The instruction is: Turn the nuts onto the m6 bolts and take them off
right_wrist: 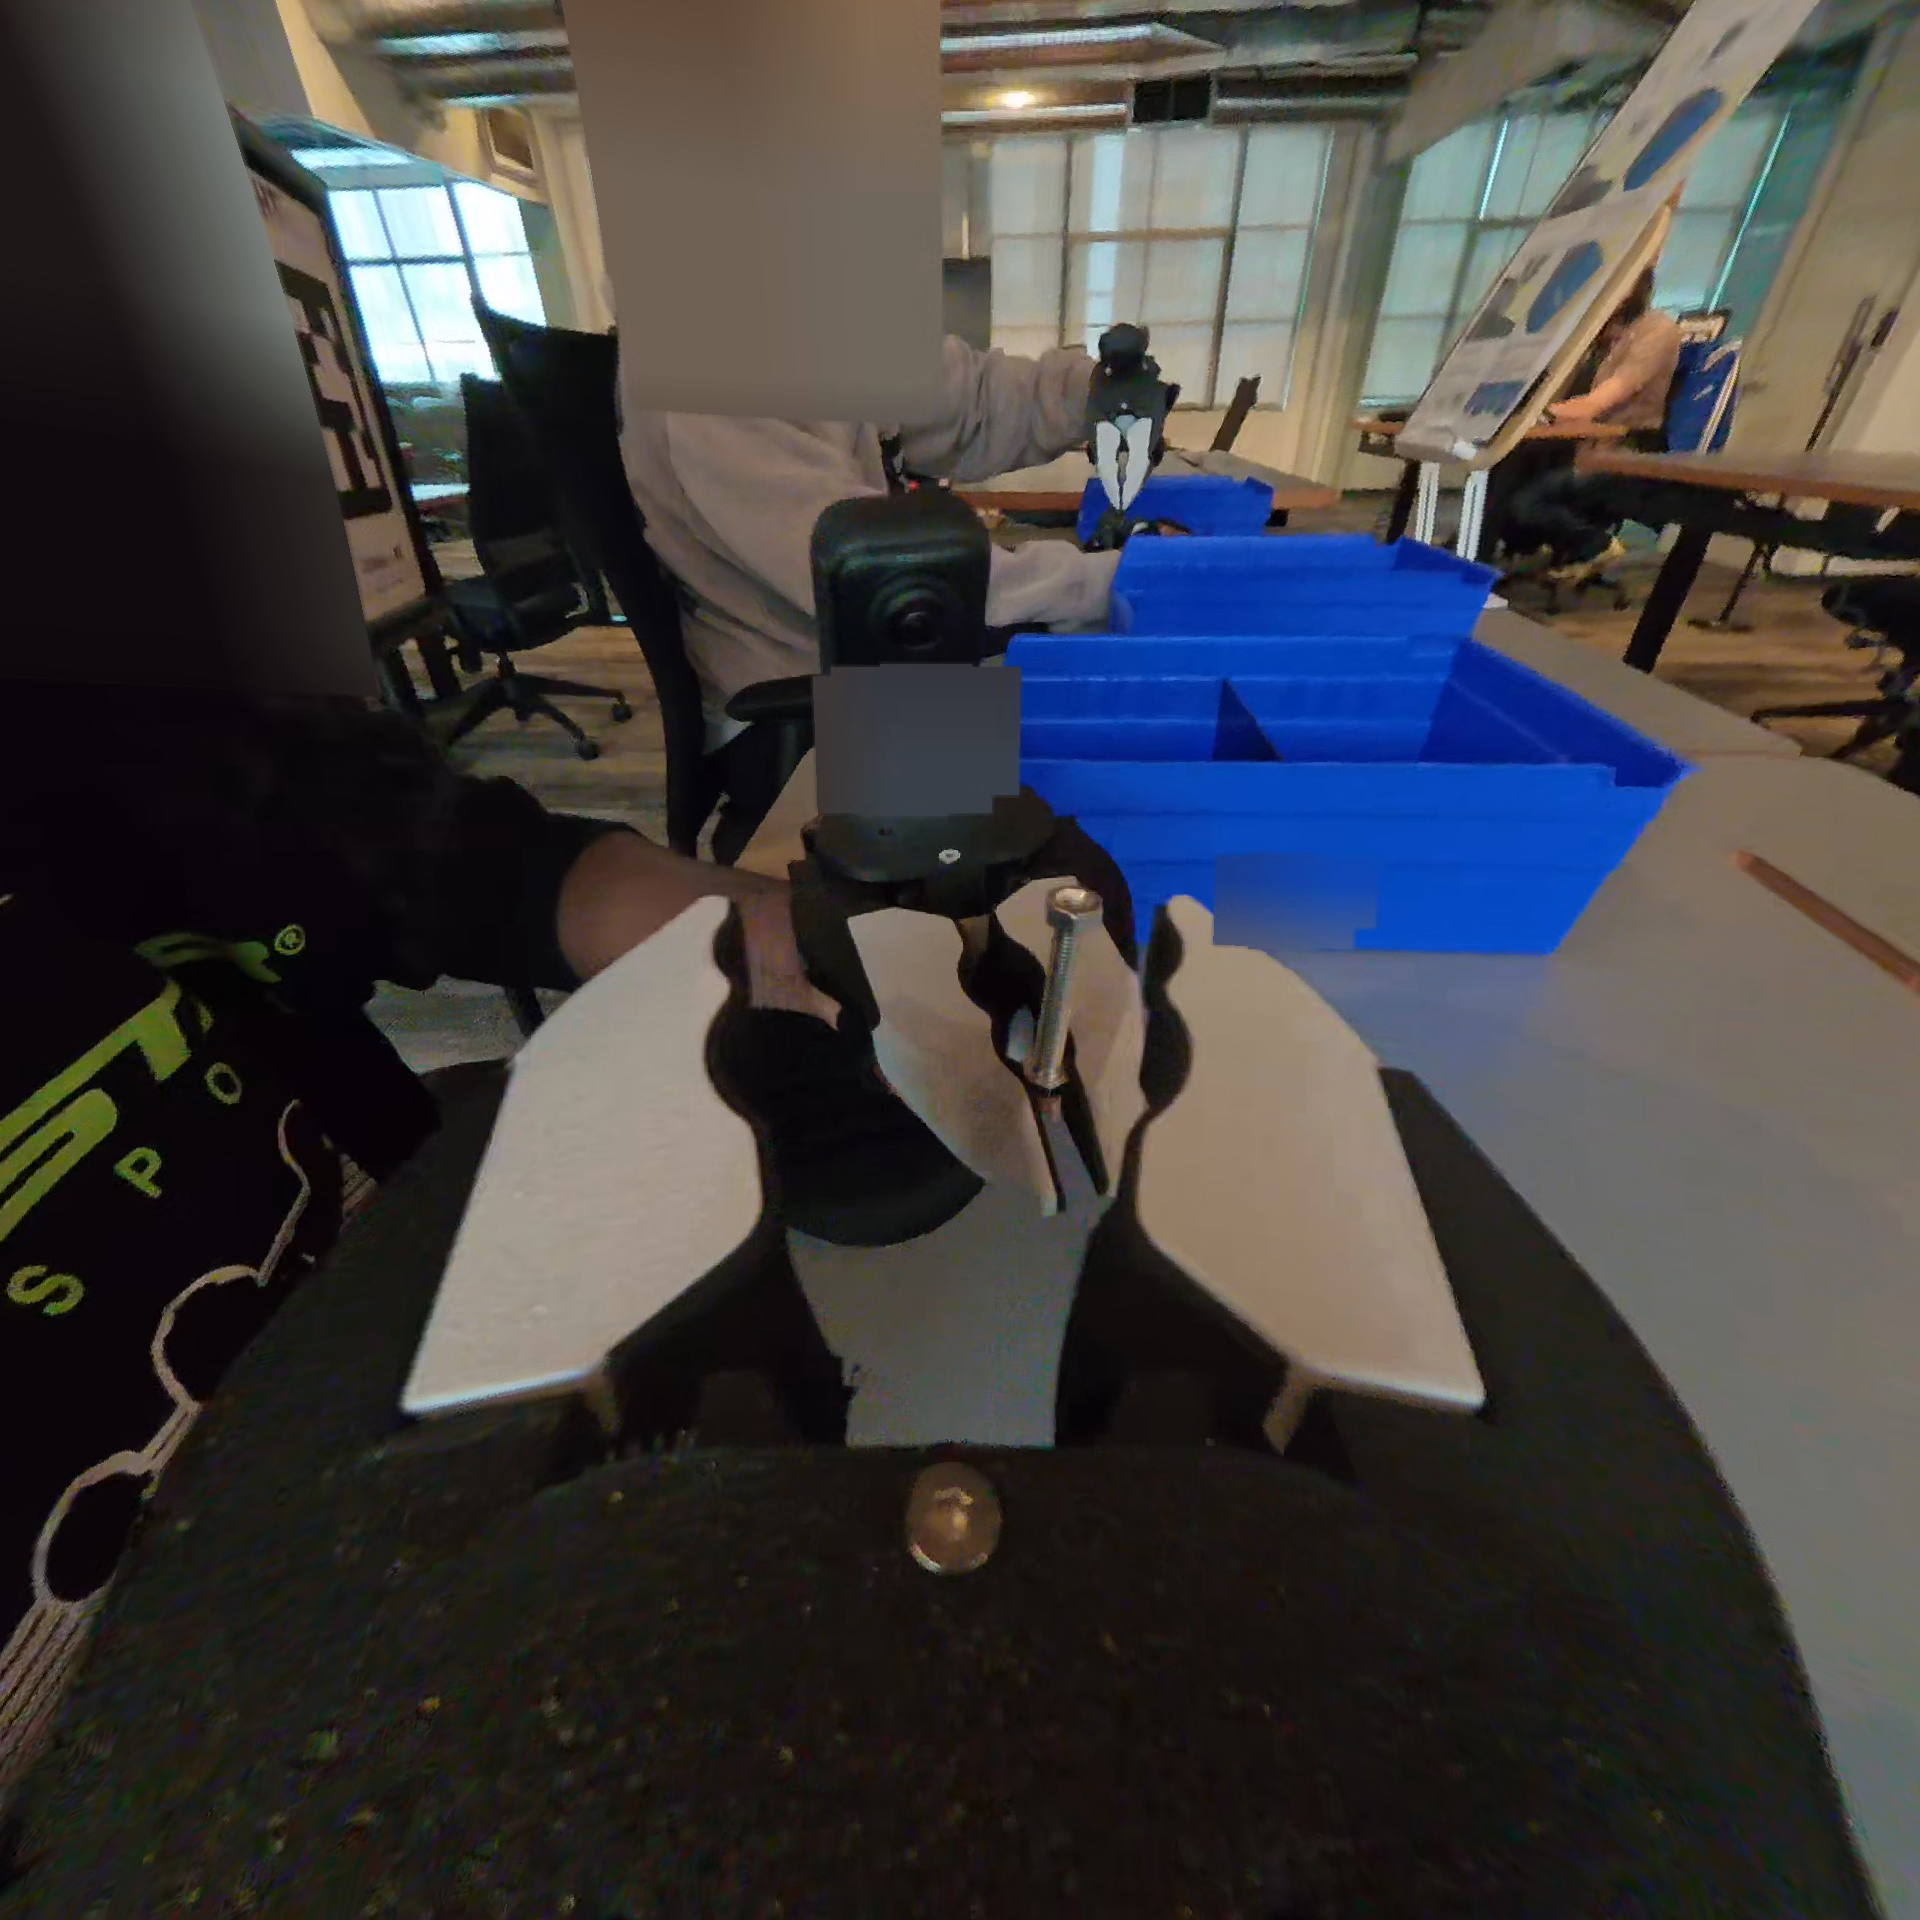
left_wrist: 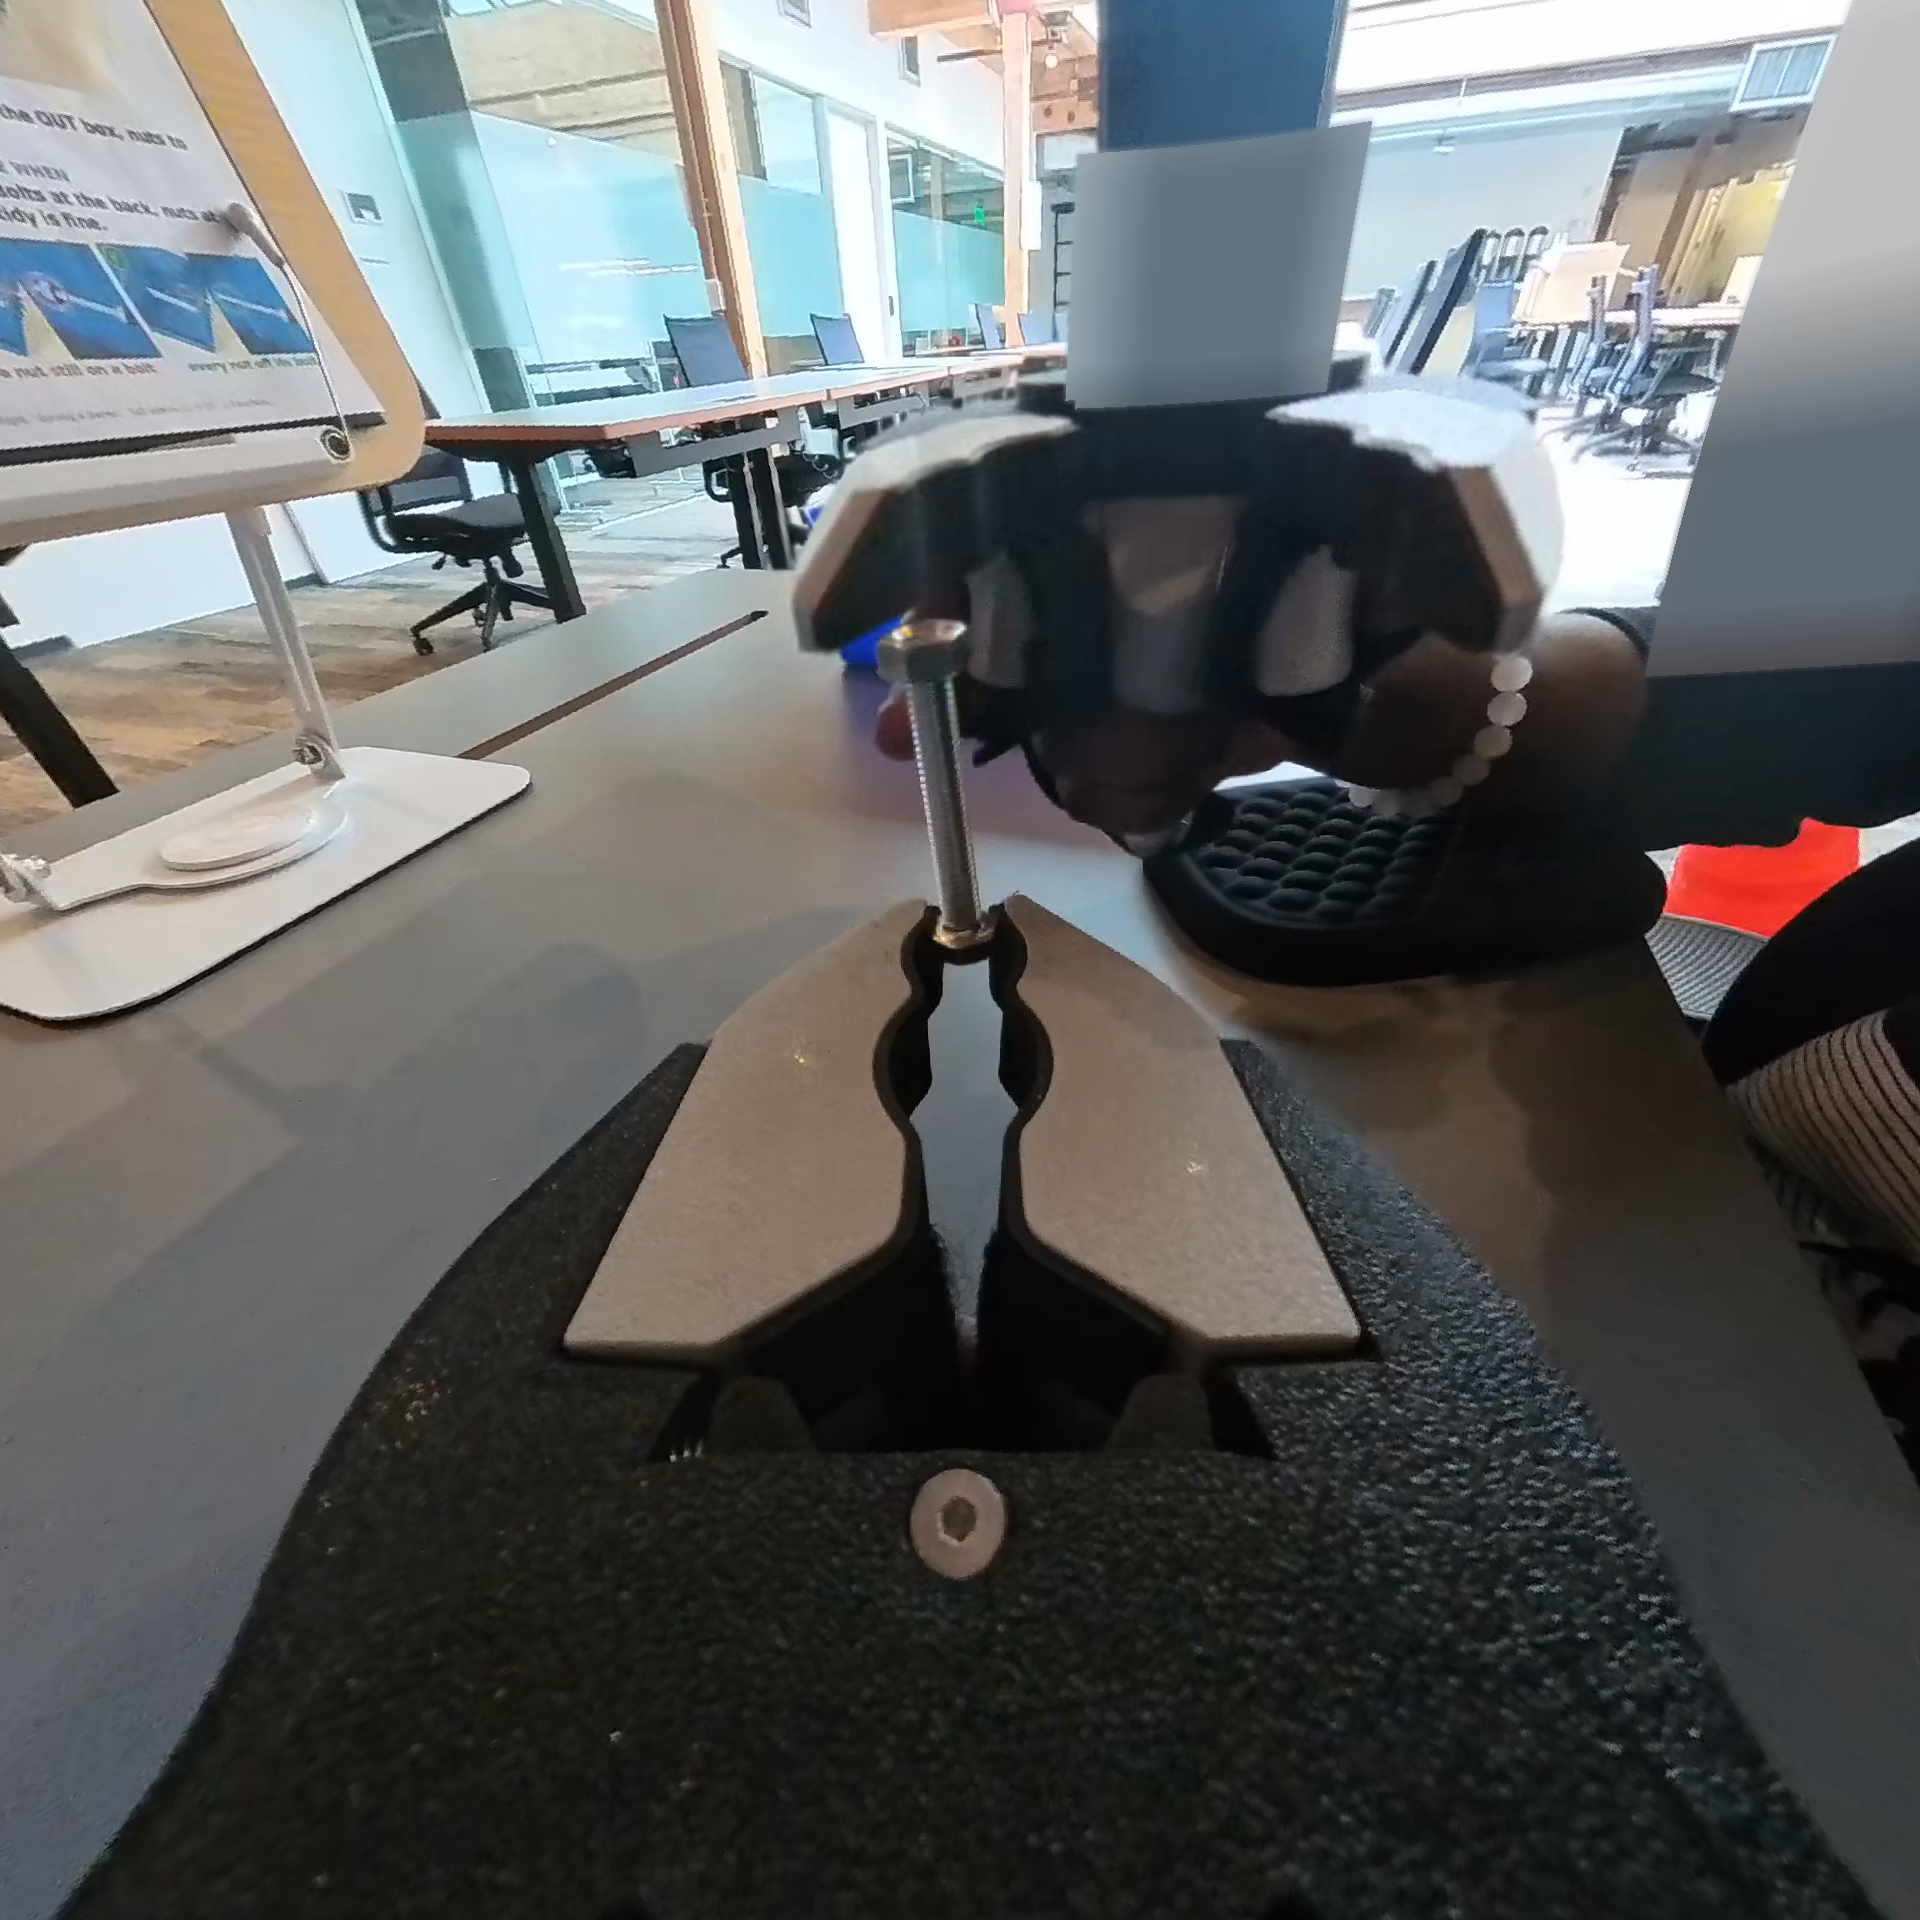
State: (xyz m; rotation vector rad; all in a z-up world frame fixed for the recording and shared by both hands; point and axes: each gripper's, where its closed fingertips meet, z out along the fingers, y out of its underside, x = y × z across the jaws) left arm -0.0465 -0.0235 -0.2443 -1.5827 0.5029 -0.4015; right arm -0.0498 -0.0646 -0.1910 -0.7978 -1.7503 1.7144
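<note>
Steel threaded bolt [left_wrist: 948, 790] — upright, hex-headed — in left gripper [left_wrist: 966, 925] fingers.

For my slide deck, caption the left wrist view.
Left gripper clamps the nut end of an upright bolt; right gripper open beyond.

Grey table [right_wrist: 1662, 1091]: blue bins [right_wrist: 1351, 821] on it, white stand base [left_wrist: 312, 821], black pad [left_wrist: 1351, 883].

Left tool [left_wrist: 964, 920]: fingers nearly together, tips pinching the lower end of an upright bolt [left_wrist: 940, 779], nut at the tips. Right tool [right_wrist: 940, 956]: fingers spread wide, nothing between the pads, facing the left tool. A hand [left_wrist: 1226, 748] grips the right tool's handle.
</note>
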